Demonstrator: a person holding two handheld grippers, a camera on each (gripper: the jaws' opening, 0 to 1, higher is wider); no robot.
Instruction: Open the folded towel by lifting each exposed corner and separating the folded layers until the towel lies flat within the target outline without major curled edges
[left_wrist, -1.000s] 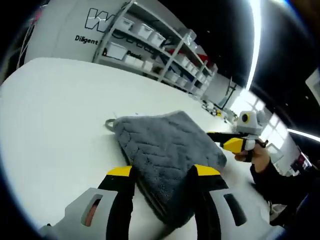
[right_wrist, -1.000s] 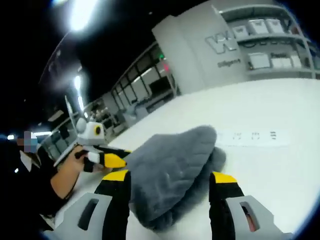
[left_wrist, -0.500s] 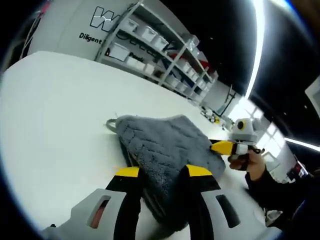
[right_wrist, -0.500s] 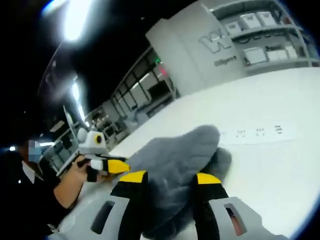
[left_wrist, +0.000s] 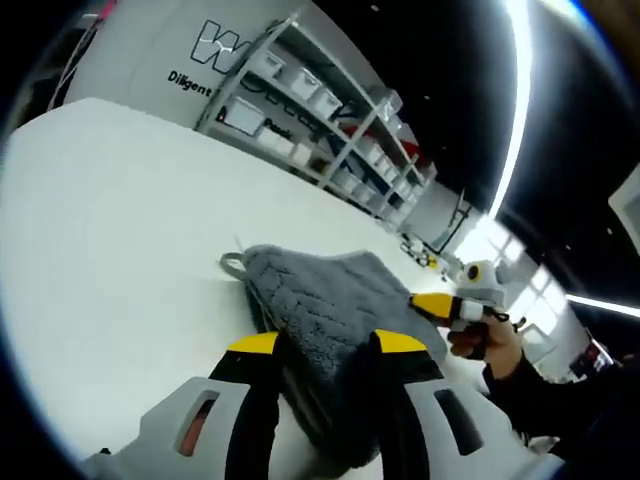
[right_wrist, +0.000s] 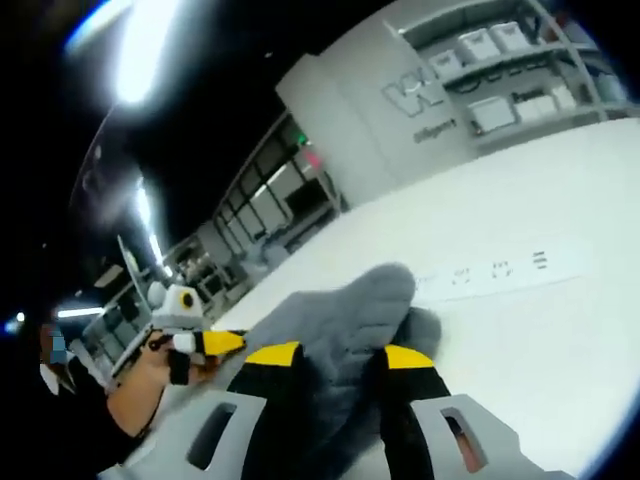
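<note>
A grey quilted towel (left_wrist: 320, 300) lies folded on the white table (left_wrist: 110, 220), with a small hanging loop (left_wrist: 232, 265) at its far corner. My left gripper (left_wrist: 325, 345) is shut on the towel's near edge, yellow tips pinching the cloth. In the right gripper view the same towel (right_wrist: 340, 310) rises in a hump between the jaws, and my right gripper (right_wrist: 338, 355) is shut on its edge. The right gripper (left_wrist: 445, 305) also shows in the left gripper view at the towel's far side, held by a hand. The left gripper (right_wrist: 205, 343) appears in the right gripper view, at the towel's left.
Shelving with white bins (left_wrist: 300, 90) stands behind the table. A strip with printed marks (right_wrist: 500, 270) lies on the table (right_wrist: 560, 200) beyond the towel. A person's hand and dark sleeve (left_wrist: 510, 365) are at the right. Bare table stretches left of the towel.
Both grippers have shut on the towel's edges; their jaws stood wide around it a second ago. The gripped edges are lifted slightly and both views have tilted upward.
</note>
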